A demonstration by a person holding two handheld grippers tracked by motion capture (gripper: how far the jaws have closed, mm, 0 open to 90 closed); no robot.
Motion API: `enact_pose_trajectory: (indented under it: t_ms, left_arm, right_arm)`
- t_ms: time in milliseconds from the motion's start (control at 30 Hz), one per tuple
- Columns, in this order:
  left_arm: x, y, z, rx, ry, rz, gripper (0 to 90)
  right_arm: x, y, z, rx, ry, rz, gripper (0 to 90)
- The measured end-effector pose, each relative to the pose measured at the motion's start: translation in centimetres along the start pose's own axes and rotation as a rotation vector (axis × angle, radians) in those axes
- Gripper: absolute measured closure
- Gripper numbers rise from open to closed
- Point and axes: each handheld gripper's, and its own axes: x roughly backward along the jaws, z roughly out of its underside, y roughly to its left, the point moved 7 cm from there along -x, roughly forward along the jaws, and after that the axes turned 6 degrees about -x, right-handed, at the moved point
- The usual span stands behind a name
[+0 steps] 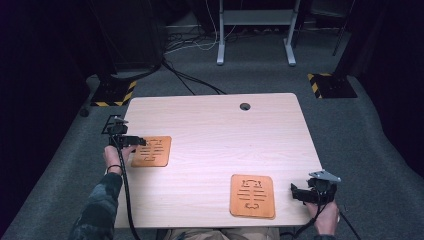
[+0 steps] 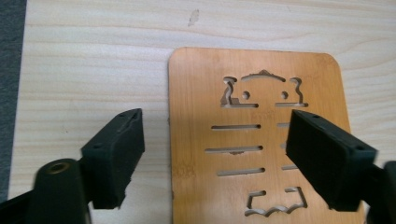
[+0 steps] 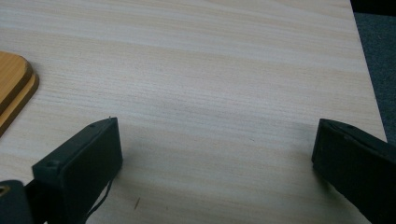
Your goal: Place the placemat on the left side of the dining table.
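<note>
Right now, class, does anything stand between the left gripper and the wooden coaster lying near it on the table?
Nothing visible does. The left gripper hangs open just above the wooden coaster, one of its fingers over the coaster and the other over bare table.

The person's left forearm, in a dark patterned sleeve, comes in from the bottom left of the high view and reaches forward. The left hand point(image 1: 114, 157) holds the left gripper point(image 1: 141, 142), which points to the right, and a black cable hangs from it along the arm. In the left gripper view its two black jaws stand wide apart and the pads press on nothing. The right hand point(image 1: 325, 216) is at the bottom right and holds the right gripper point(image 1: 293, 192), which points to the left. Its jaws are also spread wide, with nothing between them.
</note>
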Motion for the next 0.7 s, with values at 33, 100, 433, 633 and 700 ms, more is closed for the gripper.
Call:
enact_pose_trajectory:
  t_ms: [33,100,433,633,700]
  left_arm:
    - [0.1,-0.1,0.0,0.007,-0.023,0.012,15.7]
    - [0.4,-0.4,0.2,-0.013,-0.064,-0.007,15.0]
    - [1.8,-2.4,3.8,-0.111,-0.202,0.02,11.4]
    - [3.2,-3.2,6.4,-0.175,-0.282,-0.013,10.3]
    - [3.4,-3.4,7.5,-0.186,-0.289,-0.021,10.1]
  right_arm:
    - [0.0,0.0,0.0,0.0,0.0,0.0,0.8]
    - [0.0,0.0,0.0,-0.001,0.0,0.001,0.8]
    - [0.0,0.0,0.0,-0.002,-0.002,0.002,0.8]
    - [0.0,0.0,0.0,0.002,-0.004,0.001,0.8]
    - [0.0,0.0,0.0,-0.003,-0.002,0.002,0.8]
